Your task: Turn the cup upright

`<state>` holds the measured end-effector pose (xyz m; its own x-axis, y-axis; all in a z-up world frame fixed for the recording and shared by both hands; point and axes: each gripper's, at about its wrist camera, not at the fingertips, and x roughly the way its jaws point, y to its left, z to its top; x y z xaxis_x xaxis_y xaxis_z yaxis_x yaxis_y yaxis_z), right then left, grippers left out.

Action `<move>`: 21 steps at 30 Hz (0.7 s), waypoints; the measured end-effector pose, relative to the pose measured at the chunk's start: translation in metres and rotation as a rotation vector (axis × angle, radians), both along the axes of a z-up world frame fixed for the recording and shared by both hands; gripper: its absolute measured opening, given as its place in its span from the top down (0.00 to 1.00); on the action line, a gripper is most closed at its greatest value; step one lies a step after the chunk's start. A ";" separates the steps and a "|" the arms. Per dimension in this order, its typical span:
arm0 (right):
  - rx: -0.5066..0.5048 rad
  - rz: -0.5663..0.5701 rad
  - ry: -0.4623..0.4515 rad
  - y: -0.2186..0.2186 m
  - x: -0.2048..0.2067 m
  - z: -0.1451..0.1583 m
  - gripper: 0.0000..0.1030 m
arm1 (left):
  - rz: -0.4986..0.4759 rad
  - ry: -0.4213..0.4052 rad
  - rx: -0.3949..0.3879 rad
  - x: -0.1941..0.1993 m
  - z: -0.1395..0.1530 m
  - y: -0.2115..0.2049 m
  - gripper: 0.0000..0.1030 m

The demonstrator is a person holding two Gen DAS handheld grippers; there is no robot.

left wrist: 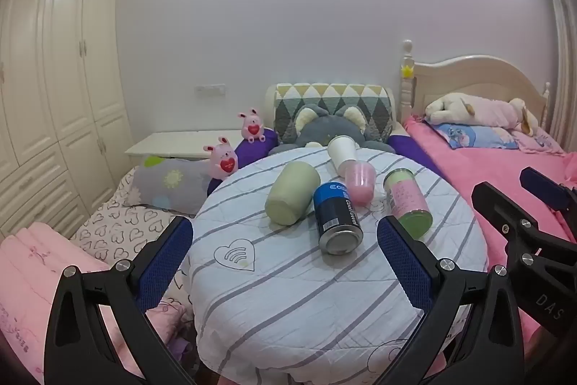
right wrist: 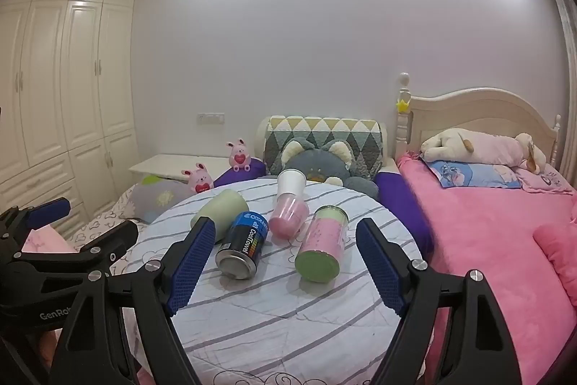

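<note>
I am looking across a round table (left wrist: 288, 294) draped in a white cloth with grey stripes, standing in a bedroom between a pink bed (left wrist: 487, 168) on the right and a heart-print bed (left wrist: 119, 230) on the left. Five containers lie toppled near the table's far half, all on their sides, which I judge is the deliberate starting layout for righting them.

My left gripper (left wrist: 285, 262) hovers at the near edge with its blue-padded jaws spread wide and nothing between them; my right gripper (right wrist: 285, 262) does the same, also wide and empty. Neither touches anything.

The green cup (left wrist: 291, 193) lies at the left, its closed base toward me. Just right of it lies a blue can (left wrist: 337, 219), label reading "CoolTowel". Farther right lies a pink-and-green canister (left wrist: 409, 201), sealed at the near end. Behind them a white paper cup (left wrist: 342, 154) points its mouth away from me, its base touching a small pink cup (left wrist: 360, 181). I cannot see inside any container, so I cannot tell whether anything is in them.
</note>
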<state>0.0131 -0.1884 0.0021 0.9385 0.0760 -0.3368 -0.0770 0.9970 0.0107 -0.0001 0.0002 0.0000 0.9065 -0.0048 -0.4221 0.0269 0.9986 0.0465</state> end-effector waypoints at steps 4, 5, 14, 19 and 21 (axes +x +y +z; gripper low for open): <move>0.000 0.001 -0.001 0.000 0.000 0.000 0.21 | 0.000 0.006 0.000 0.000 0.000 0.000 0.00; 0.002 0.001 0.001 0.000 0.001 0.000 0.21 | 0.001 0.007 0.003 0.000 0.000 0.000 0.00; 0.003 0.000 0.007 -0.001 0.002 0.000 0.21 | 0.000 0.015 0.007 0.006 -0.007 -0.001 0.00; 0.003 -0.002 0.012 -0.001 0.004 -0.003 0.21 | -0.002 0.019 0.006 0.007 -0.012 0.003 0.00; 0.005 -0.003 0.016 0.001 0.008 -0.008 0.21 | 0.001 0.027 0.005 0.010 -0.015 0.003 0.00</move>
